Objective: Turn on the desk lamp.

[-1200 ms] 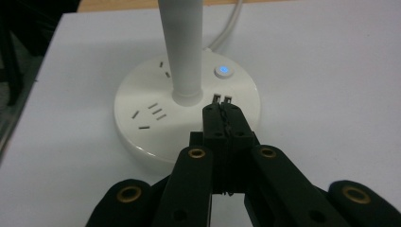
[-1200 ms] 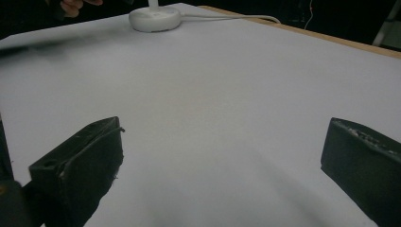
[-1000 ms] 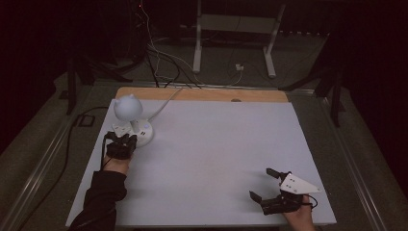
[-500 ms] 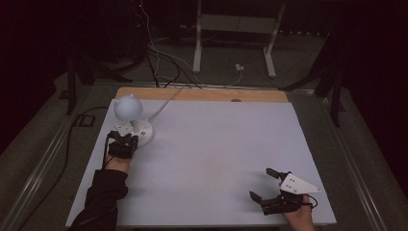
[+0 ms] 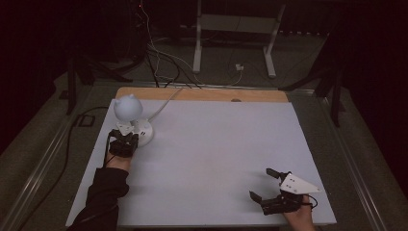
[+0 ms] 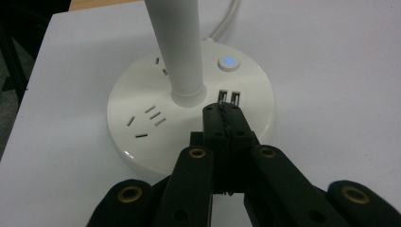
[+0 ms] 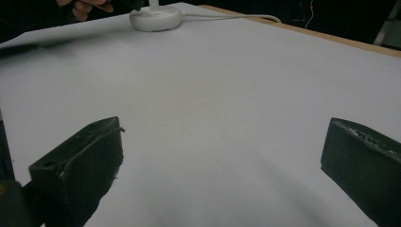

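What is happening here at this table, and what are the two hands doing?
A person works at a white table with a tool in each hand. The left tool, its jaws closed, sits on the round base of a white desk lamp, near the USB ports. The right tool rests open at the near right, holding nothing.

Lamp stem [image 6: 176, 47]: cut off by the top edge in the left gripper view; the head lies outside that picture.
Lamp base [image 6: 189, 113]: near rim hidden behind the left claw [image 6: 225, 114], whose jaws are pressed together over it; contact with the base cannot be told.
Lamp base, high view [image 5: 142, 132]: partly covered by the left claw [image 5: 123, 142]; sockets and button too small to read.
Right claw [image 7: 222, 165]: both jaws, set wide apart, cut off by the bottom and side edges.
Hand [image 7: 85, 5]: cut off by the top edge in the right gripper view, fingers only.
Surface [image 5: 211, 159]: near edge runs out of the high view at the bottom.
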A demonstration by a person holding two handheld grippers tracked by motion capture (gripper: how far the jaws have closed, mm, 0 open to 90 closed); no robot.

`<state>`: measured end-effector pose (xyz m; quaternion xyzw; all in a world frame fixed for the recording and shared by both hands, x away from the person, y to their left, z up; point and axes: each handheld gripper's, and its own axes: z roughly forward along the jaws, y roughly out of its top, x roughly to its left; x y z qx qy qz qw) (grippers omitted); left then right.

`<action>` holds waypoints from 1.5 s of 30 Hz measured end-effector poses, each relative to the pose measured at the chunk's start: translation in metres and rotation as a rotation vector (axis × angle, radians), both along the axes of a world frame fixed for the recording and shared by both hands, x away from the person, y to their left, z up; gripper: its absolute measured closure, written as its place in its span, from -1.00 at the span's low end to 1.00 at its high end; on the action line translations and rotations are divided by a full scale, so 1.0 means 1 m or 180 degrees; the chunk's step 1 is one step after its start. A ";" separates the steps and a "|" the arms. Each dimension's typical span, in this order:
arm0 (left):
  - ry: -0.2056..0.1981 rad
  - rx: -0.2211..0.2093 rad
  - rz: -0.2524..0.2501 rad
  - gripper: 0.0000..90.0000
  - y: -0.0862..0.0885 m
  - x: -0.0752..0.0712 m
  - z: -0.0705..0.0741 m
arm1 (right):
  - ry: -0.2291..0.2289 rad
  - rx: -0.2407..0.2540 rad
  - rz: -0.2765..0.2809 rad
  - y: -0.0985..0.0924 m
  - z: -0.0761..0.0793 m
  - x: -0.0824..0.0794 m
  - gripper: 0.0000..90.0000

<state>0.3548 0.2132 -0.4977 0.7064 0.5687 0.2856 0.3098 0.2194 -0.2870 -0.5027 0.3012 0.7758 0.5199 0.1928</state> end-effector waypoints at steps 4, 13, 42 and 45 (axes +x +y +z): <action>0.0015 -0.0026 0.0004 1.00 0.002 0.002 -0.001 | -0.0002 -0.0002 0.0003 0.000 0.000 0.000 -1.00; 0.0004 -0.0004 -0.0044 1.00 0.001 0.002 -0.002 | 0.0002 0.0007 0.0001 0.000 0.000 0.000 -1.00; 0.0022 -0.0021 -0.0088 1.00 0.003 0.005 -0.007 | 0.0011 -0.0004 0.0005 0.000 -0.001 0.000 -1.00; 0.0029 0.0000 -0.0102 1.00 0.003 0.005 -0.007 | 0.0012 -0.0005 0.0006 0.000 -0.001 0.001 -1.00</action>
